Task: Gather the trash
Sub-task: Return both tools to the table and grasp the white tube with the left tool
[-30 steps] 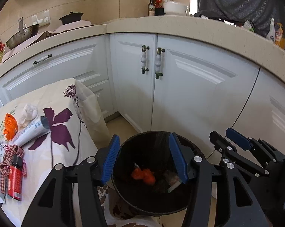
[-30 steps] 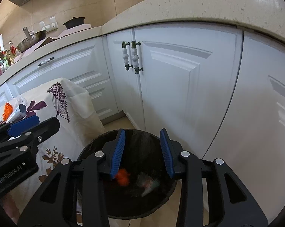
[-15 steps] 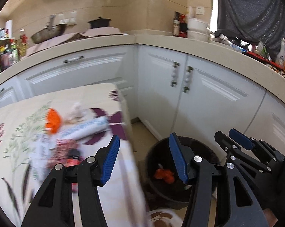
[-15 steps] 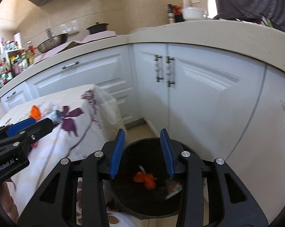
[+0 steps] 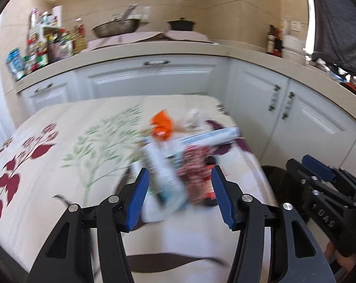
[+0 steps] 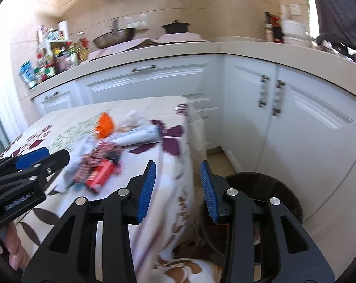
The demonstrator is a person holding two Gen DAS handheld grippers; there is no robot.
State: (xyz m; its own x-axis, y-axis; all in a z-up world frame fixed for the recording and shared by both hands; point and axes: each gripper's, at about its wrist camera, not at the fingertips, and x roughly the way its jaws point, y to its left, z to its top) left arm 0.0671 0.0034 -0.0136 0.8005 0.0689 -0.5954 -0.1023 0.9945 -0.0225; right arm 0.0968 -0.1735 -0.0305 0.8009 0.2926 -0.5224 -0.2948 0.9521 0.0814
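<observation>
The left gripper (image 5: 179, 197) hangs with jaws apart and empty over the blurred trash pile (image 5: 178, 155) on the table (image 5: 60, 165). The right gripper (image 6: 178, 188), also apart and empty, hovers between table edge and dark bin (image 6: 272, 188).

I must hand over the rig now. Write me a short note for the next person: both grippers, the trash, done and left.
Left gripper: open, empty, above the trash pile.
Right gripper: open, empty, at the table's edge beside the bin.
On the table: orange wrapper, white tube, red box, checkered wrapper, crumpled tissue.
Done: the bin's contents are not visible.
Left: bin this pile.
</observation>
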